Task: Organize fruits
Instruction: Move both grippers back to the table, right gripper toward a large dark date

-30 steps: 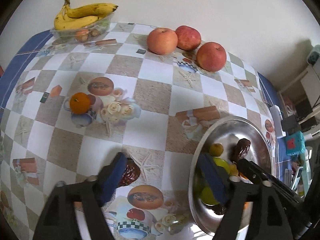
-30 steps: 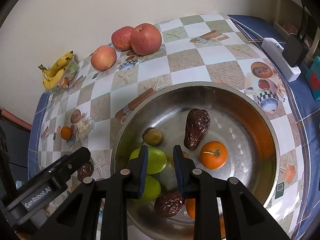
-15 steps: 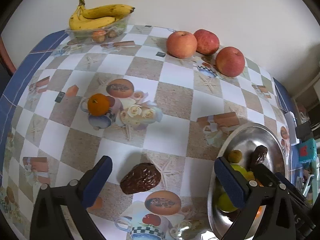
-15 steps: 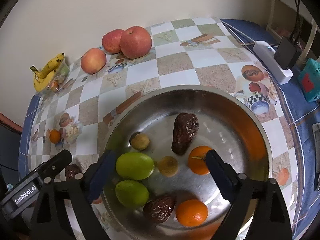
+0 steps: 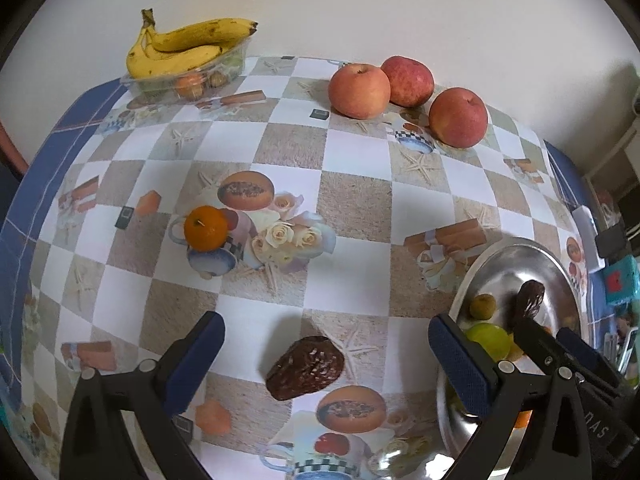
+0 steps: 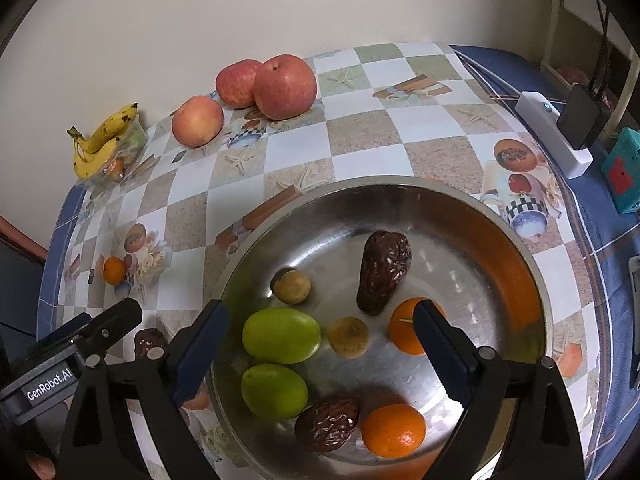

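My left gripper point(image 5: 326, 356) is open and empty, its jaws wide on either side of a brown wrinkled date point(image 5: 306, 367) lying on the tablecloth. A small orange point(image 5: 205, 227) sits further off to the left. My right gripper point(image 6: 320, 344) is open and empty above a steel bowl point(image 6: 500, 216). The bowl holds two green fruits point(image 6: 281, 335), two dates point(image 6: 383, 271), two oranges point(image 6: 394, 430) and two small yellow-brown fruits point(image 6: 293, 287). The bowl point(image 5: 560, 258) also shows at the right of the left wrist view.
Three apples point(image 5: 359, 90) stand by the far wall. Bananas point(image 5: 188, 46) lie on a clear plastic tray point(image 5: 236, 62) at the back left. A white power strip point(image 6: 554, 138) and a teal box point(image 6: 622, 170) sit at the right edge of the table.
Both grippers have opened wide. The left one let go of the date on the cloth and drew back; the right one opened above the bowl and lifted.
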{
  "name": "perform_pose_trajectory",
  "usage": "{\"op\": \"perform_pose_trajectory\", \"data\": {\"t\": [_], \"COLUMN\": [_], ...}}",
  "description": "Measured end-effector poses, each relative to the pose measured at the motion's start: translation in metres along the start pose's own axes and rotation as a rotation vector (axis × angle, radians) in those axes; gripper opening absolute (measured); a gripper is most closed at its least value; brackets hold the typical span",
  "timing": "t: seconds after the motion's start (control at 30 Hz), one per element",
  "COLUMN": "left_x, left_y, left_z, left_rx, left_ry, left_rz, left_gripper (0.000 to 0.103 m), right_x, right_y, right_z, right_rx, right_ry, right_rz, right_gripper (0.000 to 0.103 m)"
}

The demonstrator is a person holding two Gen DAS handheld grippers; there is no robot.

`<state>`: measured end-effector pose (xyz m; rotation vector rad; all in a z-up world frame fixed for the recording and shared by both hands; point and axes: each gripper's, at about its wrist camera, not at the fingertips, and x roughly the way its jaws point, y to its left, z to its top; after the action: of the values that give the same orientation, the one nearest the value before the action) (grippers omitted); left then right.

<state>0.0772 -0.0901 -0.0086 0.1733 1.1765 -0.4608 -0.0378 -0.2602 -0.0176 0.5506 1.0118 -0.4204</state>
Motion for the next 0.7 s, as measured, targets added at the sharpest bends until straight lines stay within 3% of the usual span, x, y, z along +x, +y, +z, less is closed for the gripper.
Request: {"op": "perform_pose_trajectory", "data": {"t": [0.27,0.7], "left_x": [-0.009,-0.016], "left_y": [0.017,0.109], "left_z": [0.008,0.017], "left_rx": [0.103,-0.052], "left_ry": [-0.022,-0.018], "left_rz": [0.055,0.148], "left_gripper": [0.103,0.103], "right_x": [0.004,0.004], "right_y": [0.014,0.081], "right_z": [-0.001,-0.006], "right_rx": [-0.033,-0.116], "right_ry": [0.013,0.037], "right_rz": [0.016,0.139], "right_gripper": [0.094,0.094]}}
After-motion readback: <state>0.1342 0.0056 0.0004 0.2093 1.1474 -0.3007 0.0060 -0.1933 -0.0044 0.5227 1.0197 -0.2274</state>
